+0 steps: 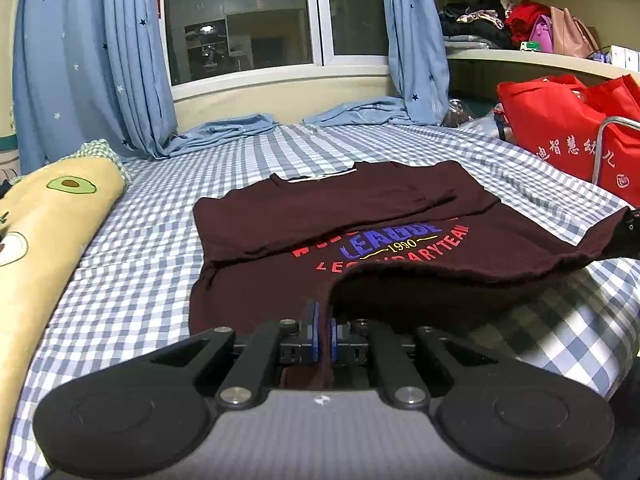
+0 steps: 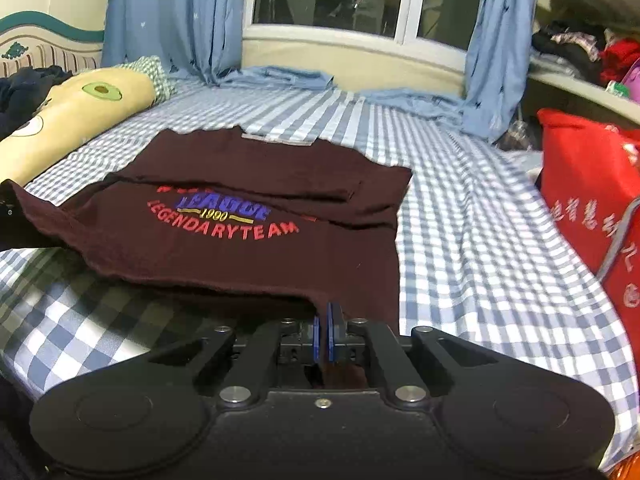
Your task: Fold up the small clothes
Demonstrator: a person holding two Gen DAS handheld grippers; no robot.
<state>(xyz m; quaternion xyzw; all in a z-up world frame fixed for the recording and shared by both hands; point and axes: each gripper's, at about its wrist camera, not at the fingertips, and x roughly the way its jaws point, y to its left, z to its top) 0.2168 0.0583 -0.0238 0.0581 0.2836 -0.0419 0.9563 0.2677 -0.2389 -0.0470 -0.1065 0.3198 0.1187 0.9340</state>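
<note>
- The maroon shirt (image 2: pixel 240 184) bears "LEAGUE" in blue, "1990" in yellow, "LEGENDARYTEAM" in red below.
- The red bag (image 1: pixel 560 128), far right, carries white Chinese characters, only partly legible.

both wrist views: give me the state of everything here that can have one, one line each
maroon t-shirt: sleeves folded in, near hem lifted off the bed
left gripper: shut on the shirt hem
right gripper: shut on the shirt hem
checked bedsheet: spread flat under the shirt
blue curtains: drawn apart, ends pooled on the bed
window: looks closed, dark outside
red bag: standing upright
</note>
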